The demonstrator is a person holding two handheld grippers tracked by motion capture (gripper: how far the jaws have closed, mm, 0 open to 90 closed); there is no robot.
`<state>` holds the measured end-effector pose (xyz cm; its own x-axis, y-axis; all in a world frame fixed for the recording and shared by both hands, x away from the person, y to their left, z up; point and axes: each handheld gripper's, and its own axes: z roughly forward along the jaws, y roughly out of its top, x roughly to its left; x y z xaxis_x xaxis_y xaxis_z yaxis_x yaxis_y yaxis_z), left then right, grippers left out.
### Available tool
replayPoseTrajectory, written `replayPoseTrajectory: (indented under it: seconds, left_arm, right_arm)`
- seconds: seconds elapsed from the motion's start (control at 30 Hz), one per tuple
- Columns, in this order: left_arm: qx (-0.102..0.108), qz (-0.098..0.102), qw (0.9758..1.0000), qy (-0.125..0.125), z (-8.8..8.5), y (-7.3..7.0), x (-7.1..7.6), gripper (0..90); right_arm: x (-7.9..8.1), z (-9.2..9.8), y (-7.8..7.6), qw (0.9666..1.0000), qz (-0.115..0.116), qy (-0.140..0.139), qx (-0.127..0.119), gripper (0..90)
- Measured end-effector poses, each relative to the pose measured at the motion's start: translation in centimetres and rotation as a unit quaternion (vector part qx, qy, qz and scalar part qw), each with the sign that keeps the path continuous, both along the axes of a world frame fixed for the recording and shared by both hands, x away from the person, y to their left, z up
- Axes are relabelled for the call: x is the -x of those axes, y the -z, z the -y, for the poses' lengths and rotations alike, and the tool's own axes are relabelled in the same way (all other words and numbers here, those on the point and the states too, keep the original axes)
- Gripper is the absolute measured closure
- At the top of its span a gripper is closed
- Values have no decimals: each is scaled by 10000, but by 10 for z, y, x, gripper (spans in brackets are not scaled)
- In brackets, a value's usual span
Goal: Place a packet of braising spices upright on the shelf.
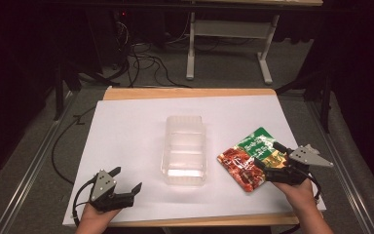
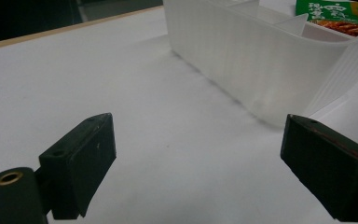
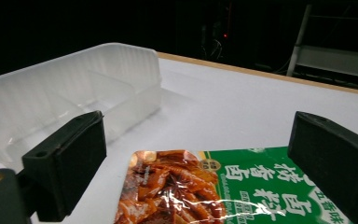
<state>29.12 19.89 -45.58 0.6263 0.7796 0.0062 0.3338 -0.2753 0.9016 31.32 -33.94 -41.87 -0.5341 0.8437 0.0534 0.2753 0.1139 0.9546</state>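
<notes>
A flat food packet (image 1: 249, 157), green at one end and red-brown at the other, lies on the white table right of a clear plastic tray (image 1: 184, 149). My right gripper (image 1: 269, 157) hovers over the packet's near right edge with its jaws wide apart, one on each side of the packet (image 3: 214, 196); the pads do not press it. The tray's ribbed wall (image 3: 70, 88) stands beyond it to the left. My left gripper (image 1: 126, 181) rests open near the table's front left, nothing between its fingers, facing the tray's side wall (image 2: 256, 60).
The white sheet (image 1: 131, 126) covers a wooden table top whose edge (image 1: 190, 92) shows at the back. Behind the table stand a white frame leg (image 1: 191, 48) and loose cables (image 1: 146, 61) on the floor. Dark drapes close both sides.
</notes>
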Motion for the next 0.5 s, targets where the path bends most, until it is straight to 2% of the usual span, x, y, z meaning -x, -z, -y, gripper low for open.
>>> replayPoseTrajectory:
  seconds: [0.13, 0.27, 0.4, 0.5]
  left_arm:
    - [-41, -26, 10000, -9, -1, 1, 0, 107]
    - [-65, -10, 10000, -33, 0, 2, 0, 107]
    - [-108, -9, 9999, -25, 1, 2, -1, 107]
    - [-128, -17, 9999, -27, 2, 3, -1, 108]
  right_arm:
    - [-8, 10, 3, 9995, -175, 270, -29, 79]
    - [-12, 19, 7, 9987, -278, 423, 46, 110]
    - [-19, 37, 12, 9960, -550, 709, -23, 133]
    - [-21, 45, 15, 9948, -633, 801, -56, 144]
